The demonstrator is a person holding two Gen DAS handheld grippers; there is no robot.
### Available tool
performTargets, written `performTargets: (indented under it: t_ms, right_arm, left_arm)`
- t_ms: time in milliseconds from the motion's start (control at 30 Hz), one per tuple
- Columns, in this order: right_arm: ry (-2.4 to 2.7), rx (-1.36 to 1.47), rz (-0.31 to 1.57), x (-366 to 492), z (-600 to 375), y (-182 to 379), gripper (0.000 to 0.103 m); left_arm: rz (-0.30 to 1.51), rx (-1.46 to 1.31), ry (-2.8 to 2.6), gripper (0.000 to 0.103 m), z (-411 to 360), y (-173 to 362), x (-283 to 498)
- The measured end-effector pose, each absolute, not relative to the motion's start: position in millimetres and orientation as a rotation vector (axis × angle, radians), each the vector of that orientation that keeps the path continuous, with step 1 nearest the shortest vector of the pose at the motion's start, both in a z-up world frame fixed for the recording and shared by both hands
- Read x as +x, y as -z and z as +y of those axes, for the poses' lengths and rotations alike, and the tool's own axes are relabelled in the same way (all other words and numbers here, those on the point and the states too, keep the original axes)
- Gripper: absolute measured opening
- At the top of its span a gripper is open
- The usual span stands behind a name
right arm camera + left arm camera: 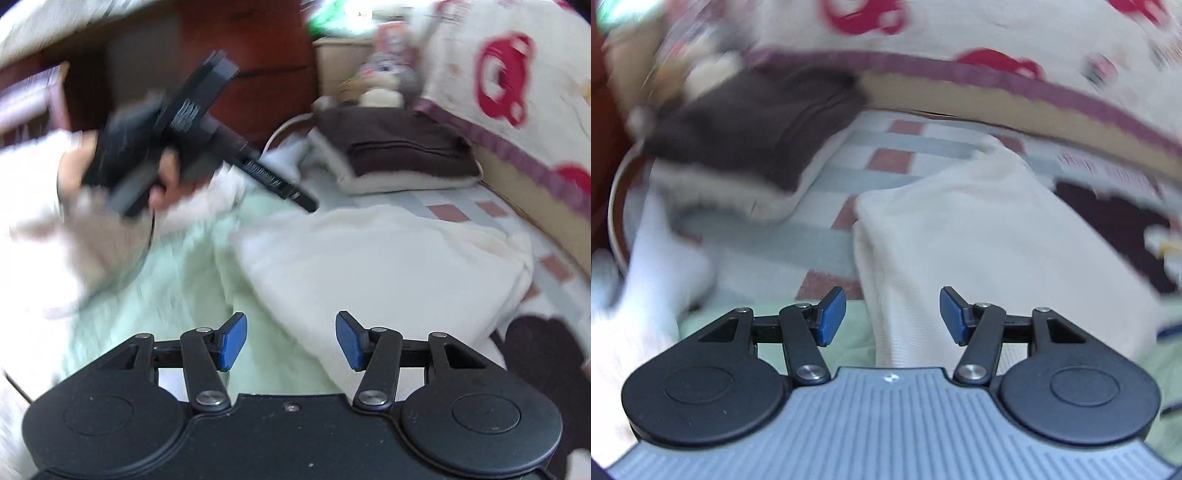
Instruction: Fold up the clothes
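A folded cream garment (pixel 990 236) lies on the checked bed cover, just ahead of my left gripper (pixel 893 316), which is open and empty above its near edge. The same cream garment (pixel 388 266) fills the middle of the right wrist view, partly over a pale green cloth (pixel 184 280). My right gripper (pixel 291 341) is open and empty above both. The left gripper's body, held in a hand (pixel 170 125), shows at the upper left of the right wrist view, blurred by motion.
A stack of folded brown and cream clothes (pixel 746 136) (pixel 399 158) sits at the back on the checked cover (pixel 886 147). A white quilt with red prints (pixel 997 40) (pixel 509 85) borders the far side. A dark patterned item (pixel 1115 218) lies right. Dark wooden furniture (pixel 258 55) stands behind.
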State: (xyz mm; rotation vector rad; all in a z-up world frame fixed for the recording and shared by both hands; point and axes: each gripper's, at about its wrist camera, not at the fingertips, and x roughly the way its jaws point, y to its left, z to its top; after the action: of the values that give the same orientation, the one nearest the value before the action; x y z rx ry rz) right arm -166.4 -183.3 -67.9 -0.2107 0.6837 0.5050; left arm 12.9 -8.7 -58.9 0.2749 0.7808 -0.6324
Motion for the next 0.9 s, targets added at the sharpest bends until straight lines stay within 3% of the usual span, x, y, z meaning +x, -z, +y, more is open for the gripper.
performTargets:
  t_ms: [267,300,400,533,700,733,767,900]
  right_arm:
    - [-0.383,-0.947,0.587,-176.4,-142.8,125.4,0.054]
    - [-0.361,-0.950,0.573,-174.1,-143.3,126.2,0.054]
    - [-0.296,-0.910,0.539,-163.3,-148.1,118.7,0.025]
    - [-0.264,-0.716,0.524,-143.6,-163.0,82.4,0.019]
    - [-0.311,-0.552,0.582,-124.3,-192.4,58.3,0.019]
    - [-0.323,-0.530,0.595,-121.4,-197.4,56.1,0.019]
    - [-0.345,-0.498,0.607,-118.1,-202.1,54.3,0.019]
    - [-0.404,-0.393,0.600,-122.0,-215.0,58.6,0.025]
  left_arm:
    - [0.614,0.500,0.845,0.058,-19.8,53.4,-32.8]
    - [0.576,0.544,0.890,0.060,-21.8,52.4,-43.2]
    - [0.506,0.615,1.004,0.067,-28.7,50.9,-69.0]
    - [0.535,0.610,1.062,0.072,-39.7,57.8,-76.1]
    - [0.547,0.830,0.956,0.073,-60.8,85.8,-67.1]
    - [0.564,0.851,0.928,0.052,-63.6,89.6,-61.7]
    - [0.625,0.816,0.901,0.008,-64.8,88.2,-50.5]
    - [0.717,0.582,0.844,0.010,-57.7,59.1,-15.6]
